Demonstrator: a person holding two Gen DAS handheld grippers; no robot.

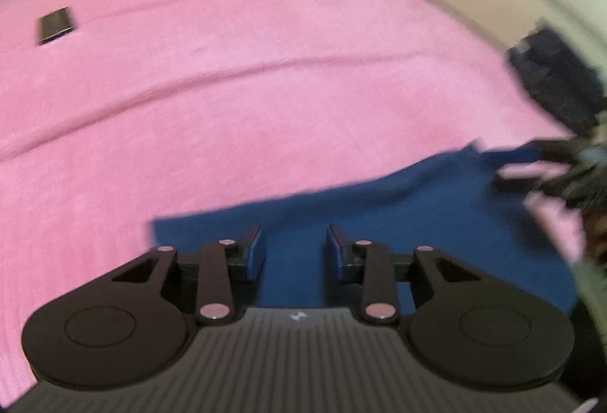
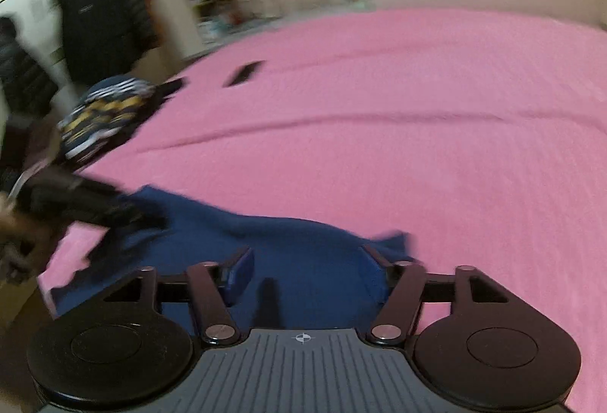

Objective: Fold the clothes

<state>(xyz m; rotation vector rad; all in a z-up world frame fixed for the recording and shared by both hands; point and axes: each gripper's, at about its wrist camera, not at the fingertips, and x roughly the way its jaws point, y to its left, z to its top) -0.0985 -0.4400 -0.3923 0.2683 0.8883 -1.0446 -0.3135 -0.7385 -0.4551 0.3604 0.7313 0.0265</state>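
Blue garment (image 1: 379, 215) flat on pink bed (image 1: 227, 90), 6 o'clock, likely for folding; left gripper (image 1: 294, 250) and right gripper (image 2: 307, 269) spread, empty.

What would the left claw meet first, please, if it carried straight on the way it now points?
Probably the blue garment: the open left claw sits low over it, fingers aimed across the cloth. Beyond its far edge lies only the pink bedspread, though blur makes depth uncertain.

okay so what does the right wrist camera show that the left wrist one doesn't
Only the right wrist view shows the striped navy, white and yellow clothes pile and dark jackets hanging on the wall. Only the left shows a dark rumpled garment at the bed's far right edge. Both show the blue cloth, pink bedspread and small black rectangular object.
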